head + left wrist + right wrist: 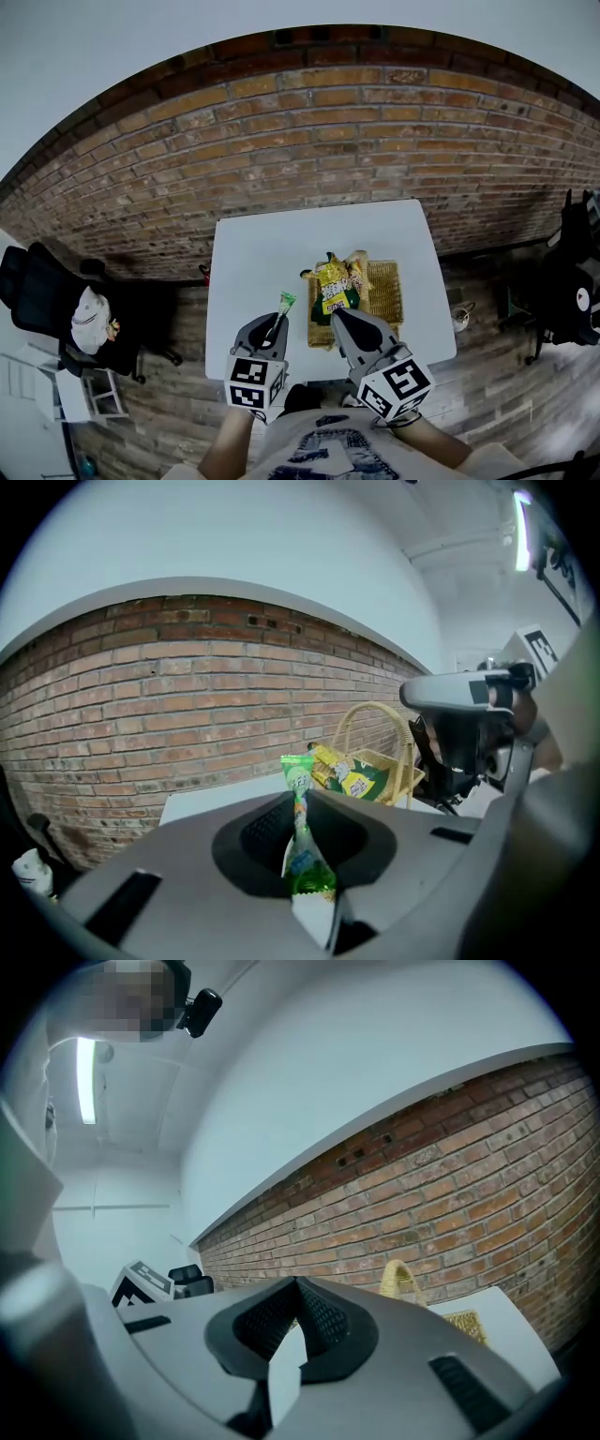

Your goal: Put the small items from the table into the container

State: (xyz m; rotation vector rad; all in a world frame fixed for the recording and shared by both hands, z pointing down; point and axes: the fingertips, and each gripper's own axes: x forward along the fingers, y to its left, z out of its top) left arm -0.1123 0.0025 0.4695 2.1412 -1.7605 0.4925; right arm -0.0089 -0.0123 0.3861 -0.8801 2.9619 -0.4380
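Above the near part of the white surface [253, 262], the left gripper [274, 330] held a slim green sachet [284, 302], its jaws narrowed onto the lower end, so most of the sachet stood free beyond the pads. The sachet was clear of the surface, left of the wicker basket [386, 291], which already carried yellow and green snack packets [337, 286]. The right gripper [345, 324] hung at the basket's near edge, jaws together, nothing between them.

With so little of the glossy film pinched, the sachet could probably slip or flop over. Its free end might catch the arched handle [375, 714], or it could slide off the piled packets. The two grippers, close together, could also knock each other.
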